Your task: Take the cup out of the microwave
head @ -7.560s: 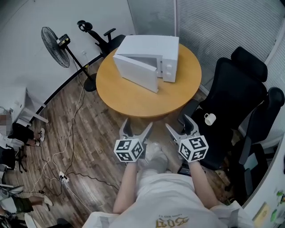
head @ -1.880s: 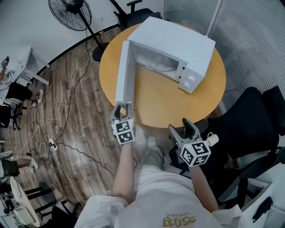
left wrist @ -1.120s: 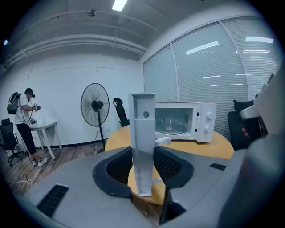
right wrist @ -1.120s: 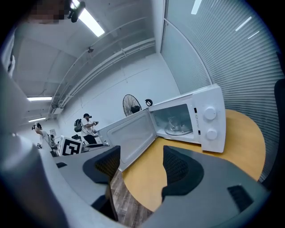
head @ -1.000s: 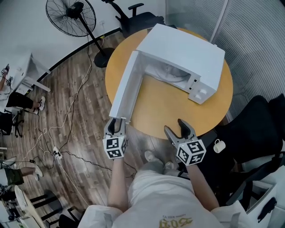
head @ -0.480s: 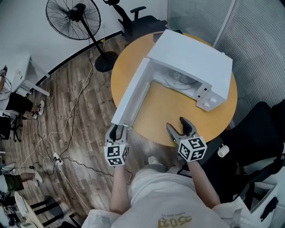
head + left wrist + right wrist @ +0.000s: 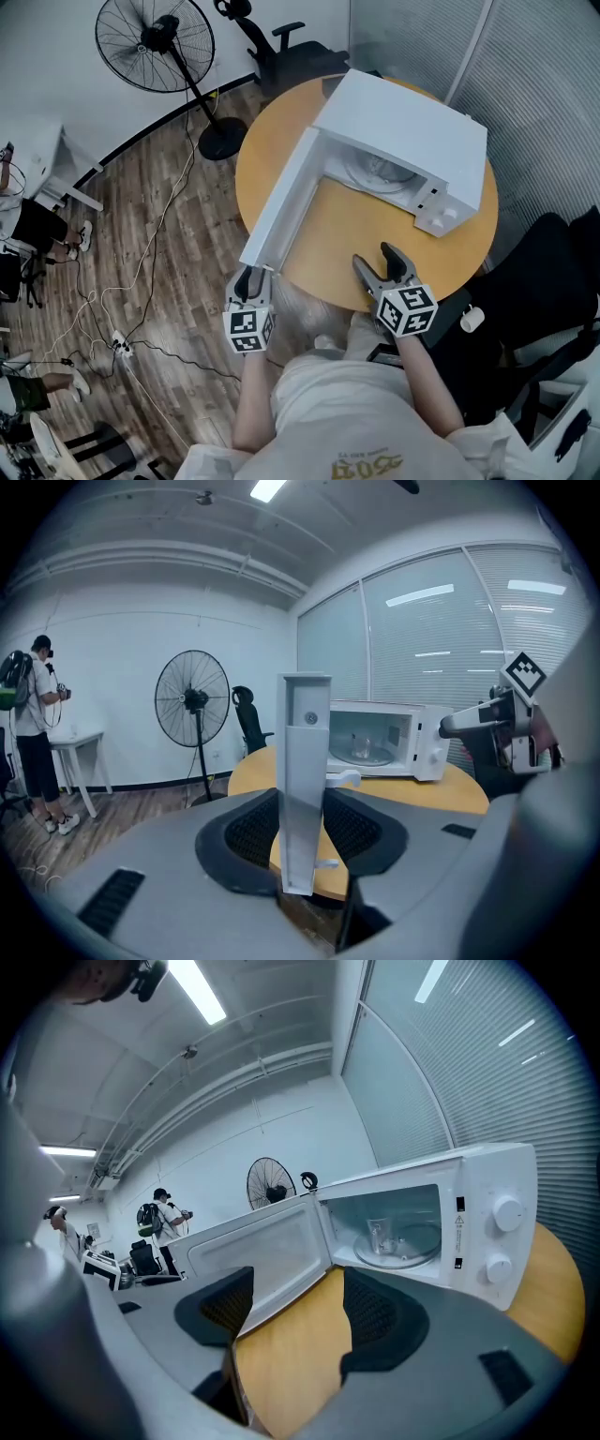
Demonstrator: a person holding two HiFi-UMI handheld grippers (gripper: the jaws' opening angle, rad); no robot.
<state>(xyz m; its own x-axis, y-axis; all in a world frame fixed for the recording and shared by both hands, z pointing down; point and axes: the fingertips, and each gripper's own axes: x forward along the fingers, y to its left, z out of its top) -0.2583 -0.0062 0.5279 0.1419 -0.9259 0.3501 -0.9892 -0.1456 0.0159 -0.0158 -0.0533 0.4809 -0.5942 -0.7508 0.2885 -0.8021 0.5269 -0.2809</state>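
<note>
Head view: round table (image 7: 347,225), wood top. Microwave (image 7: 403,122), white, sits toward 1 o'clock on the table, with its control knobs on the right end of its front.

Door (image 7: 281,202) is swung wide open and runs from the cavity's left side out past the table rim at 7 o'clock.

Left gripper (image 7: 251,279) is at the door's free end, off the table at 7 o'clock. Left gripper view: the door edge stands upright between both pads, and the pads are clamped on it from either side. Firm grip on the door.

Right gripper (image 7: 377,262) is over the table rim at 5 o'clock, pointing toward the microwave. Right gripper view: the jaws are spread wide, with only bare tabletop between them. It holds nothing and is well apart from the microwave.

Cup (image 7: 379,1234): clear glass, upright, inside the cavity on the glass turntable (image 7: 417,1244), toward the tray's 9 o'clock side as the right gripper sees it. Neither gripper touches it.

Surroundings: a pedestal fan (image 7: 155,45) on the floor at 10 o'clock from the table. A black chair (image 7: 534,272) at 4 o'clock, with a white mug (image 7: 470,318) on its seat. Loose cables (image 7: 141,281) lie over the wood floor at 8 o'clock.
</note>
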